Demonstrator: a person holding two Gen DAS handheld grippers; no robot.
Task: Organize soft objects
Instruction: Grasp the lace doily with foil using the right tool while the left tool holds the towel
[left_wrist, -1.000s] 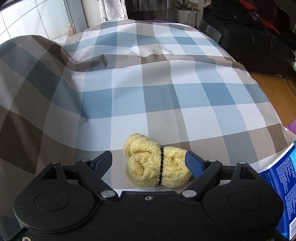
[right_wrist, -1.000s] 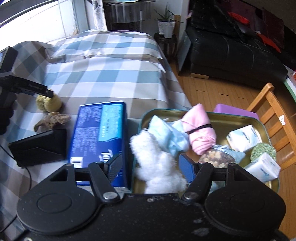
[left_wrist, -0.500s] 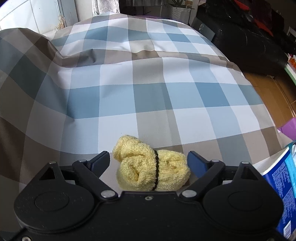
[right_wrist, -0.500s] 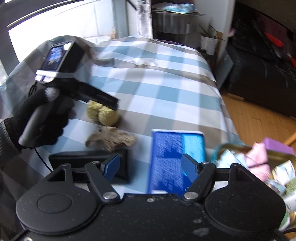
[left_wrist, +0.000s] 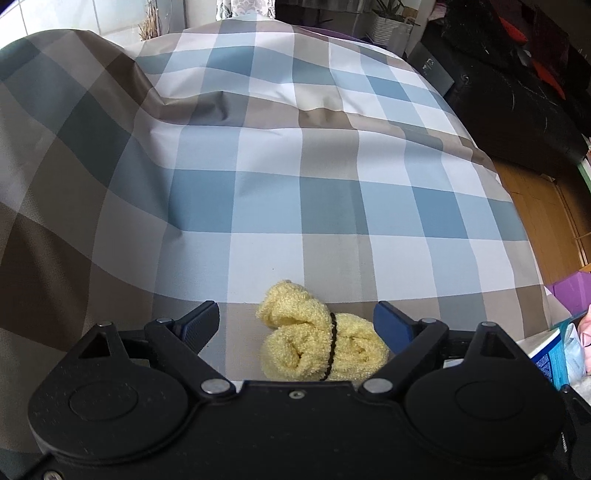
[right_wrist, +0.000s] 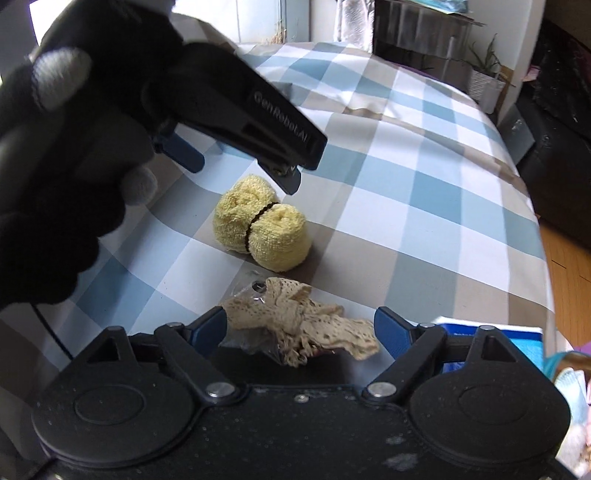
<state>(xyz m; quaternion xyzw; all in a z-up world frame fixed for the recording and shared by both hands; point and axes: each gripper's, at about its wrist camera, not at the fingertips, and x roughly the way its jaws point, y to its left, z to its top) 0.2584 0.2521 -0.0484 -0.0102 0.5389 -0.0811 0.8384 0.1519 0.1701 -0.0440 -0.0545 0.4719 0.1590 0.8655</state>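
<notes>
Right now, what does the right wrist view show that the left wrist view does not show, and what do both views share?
Only the right wrist view shows the beige lace bundle lying between the opening jaws of the right hand-held gripper, which do not press on it, and the gloved hand carrying the left hand-held gripper.

Only the left wrist view shows the purple box at the right edge.

Both show the yellow towel roll tied with a dark band, the checked cloth and the blue package.

Both wrist cams angled down, close over bed; share yellow towel roll (left_wrist: 321, 347).
</notes>
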